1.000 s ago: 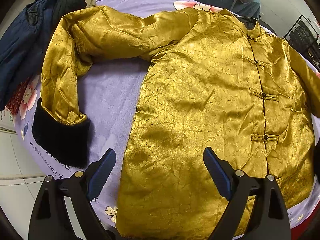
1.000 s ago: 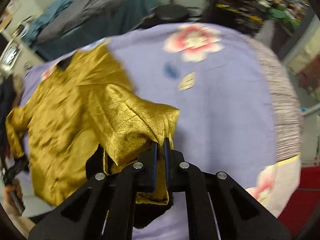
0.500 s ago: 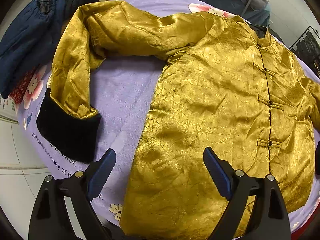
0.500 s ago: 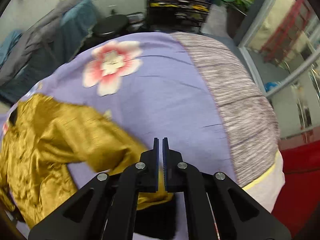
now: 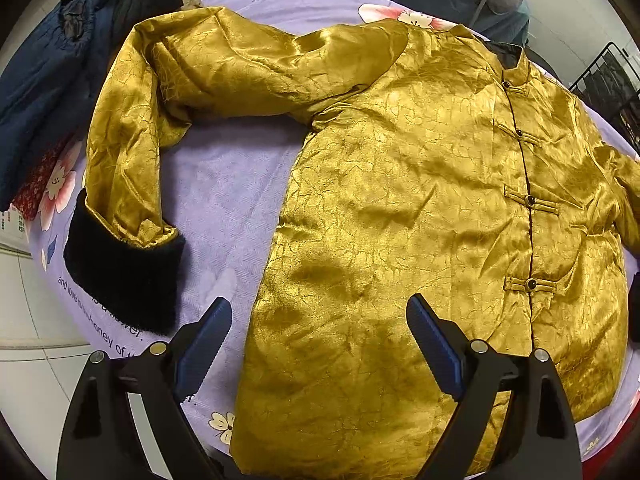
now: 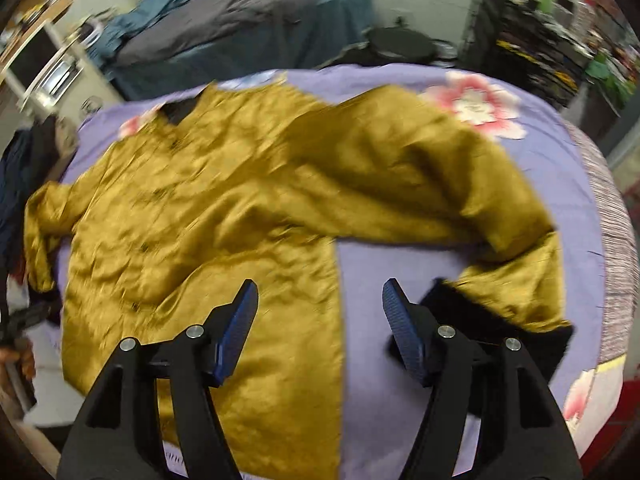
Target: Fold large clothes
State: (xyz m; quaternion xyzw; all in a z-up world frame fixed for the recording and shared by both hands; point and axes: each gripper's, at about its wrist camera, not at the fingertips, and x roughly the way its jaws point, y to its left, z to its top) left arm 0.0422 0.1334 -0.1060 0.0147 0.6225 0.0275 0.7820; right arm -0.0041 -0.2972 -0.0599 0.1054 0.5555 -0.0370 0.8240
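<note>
Gold jacket (image 5: 420, 200) lies buttoned and face-up on the purple-covered desk (image 5: 224, 184); both sleeves bent. Left tool (image 5: 320, 344) and right tool (image 6: 318, 320) hover spread, empty. Slippery satin could slide from a shallow pinch, skewing the fold.

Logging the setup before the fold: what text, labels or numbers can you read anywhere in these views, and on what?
"and love is", then "honey of", in black script on the purple floral sheet, left wrist view; the left gripper's fingers hide the rest.
White label at the left edge: printed characters too small to read.
Gold jacket: no label or lettering shows.
Right wrist view: too blurred, nothing legible.
</note>
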